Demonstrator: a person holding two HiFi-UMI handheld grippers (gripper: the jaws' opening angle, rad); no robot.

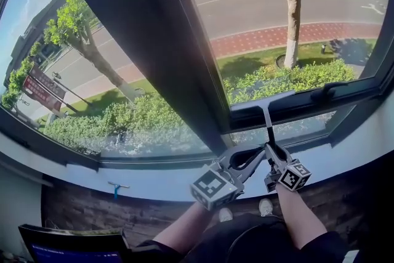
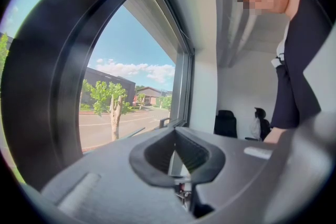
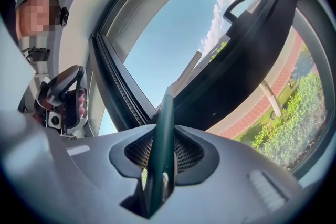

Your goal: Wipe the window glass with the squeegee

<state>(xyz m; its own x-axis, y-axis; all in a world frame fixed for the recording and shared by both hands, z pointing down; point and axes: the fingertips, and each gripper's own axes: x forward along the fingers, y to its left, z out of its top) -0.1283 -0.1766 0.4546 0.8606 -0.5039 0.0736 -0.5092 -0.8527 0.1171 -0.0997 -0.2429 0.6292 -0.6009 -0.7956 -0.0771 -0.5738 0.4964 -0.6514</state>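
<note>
One slim, dark-green squeegee point(image 3: 166, 113) handle stands clamped in the right gripper point(image 3: 163, 157). The left gripper point(image 2: 177, 160) has its jaws together, empty.

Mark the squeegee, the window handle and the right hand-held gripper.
squeegee point(image 1: 269, 127): head view, on its handle.
window handle point(image 1: 333, 90): head view, on its lever.
right hand-held gripper point(image 1: 271, 148): head view, between its fingertips.

I'm looking at what seems an upper-floor office: a dark-framed window point(image 1: 184, 52) looks down on a street point(image 1: 246, 6) and trees point(image 1: 292, 3), a black office chair point(image 2: 226, 124) stands by white walls point(image 2: 236, 86), and a screen point(image 1: 68, 250) sits below the sill.
</note>
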